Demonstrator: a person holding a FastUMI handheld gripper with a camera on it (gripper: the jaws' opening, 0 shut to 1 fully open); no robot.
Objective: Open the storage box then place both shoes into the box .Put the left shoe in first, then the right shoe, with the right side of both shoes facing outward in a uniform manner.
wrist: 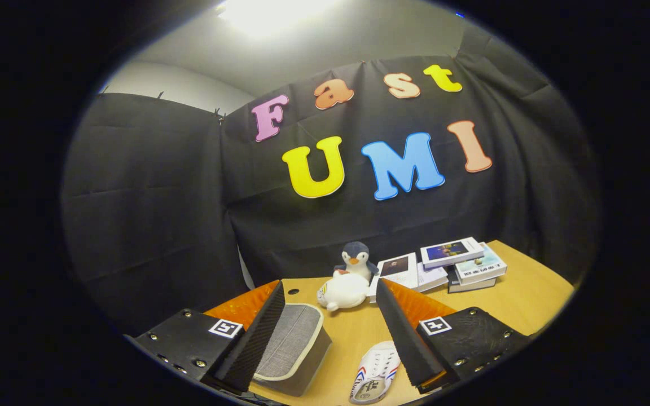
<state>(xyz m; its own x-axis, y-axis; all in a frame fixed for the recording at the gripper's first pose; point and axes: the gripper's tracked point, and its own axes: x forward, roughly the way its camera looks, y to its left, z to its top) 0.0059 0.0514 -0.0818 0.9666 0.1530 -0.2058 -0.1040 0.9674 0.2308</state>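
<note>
Low over the wooden table (522, 299), the gripper (330, 332) points level toward the back wall, fingers spread wide and empty. Between them at lower centre sit the closed grey storage box (291, 349) and one white shoe (374, 373); plush toys (347, 279) and books (460, 262) lie beyond.

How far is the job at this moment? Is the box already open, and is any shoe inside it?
Nothing looks done yet. The grey storage box sits on the table with its lid still closed. One white shoe lies beside it, outside. The hand-held gripper is open and holds nothing, its fingers apart above the box and shoe. Left: open the box, then place both shoes.
</note>
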